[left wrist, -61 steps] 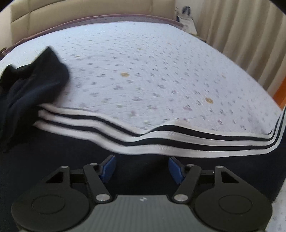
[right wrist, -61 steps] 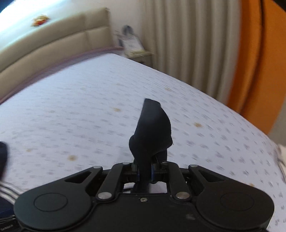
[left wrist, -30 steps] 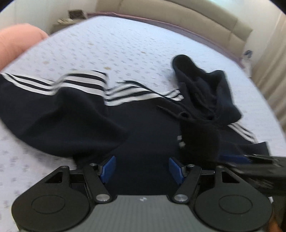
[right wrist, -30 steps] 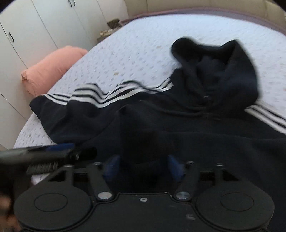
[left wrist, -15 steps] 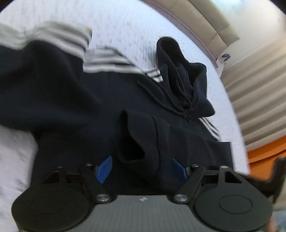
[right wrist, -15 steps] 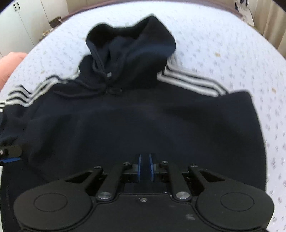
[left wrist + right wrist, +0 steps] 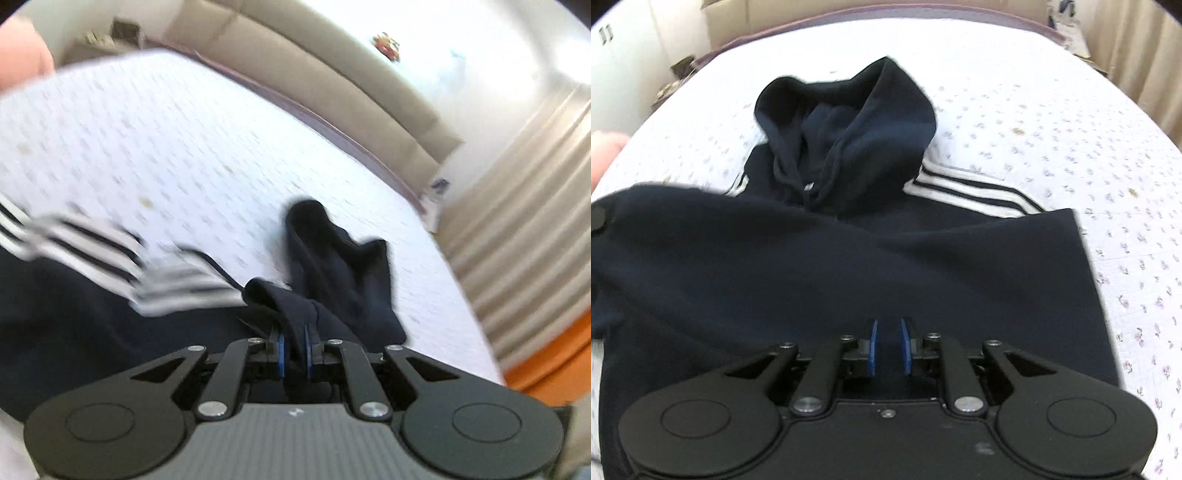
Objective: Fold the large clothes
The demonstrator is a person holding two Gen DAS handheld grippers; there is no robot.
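Observation:
A dark navy hoodie with white shoulder stripes lies on the bed, its hood pointing away. My left gripper is shut on a fold of the hoodie's dark fabric, likely the sleeve cuff, held above the body. The hood and striped sleeve show beyond it. My right gripper hovers over the hoodie's lower body, jaws nearly closed with a narrow empty gap between the blue pads.
The bed sheet is white with small flower print. A beige padded headboard runs along the far side. Cream and orange curtains hang at the right. A pink pillow lies at the left.
My left gripper has closed on the dark fold and lifted it toward the hood. My right gripper let go of the right sleeve earlier, closed empty and stays over the hoodie body.

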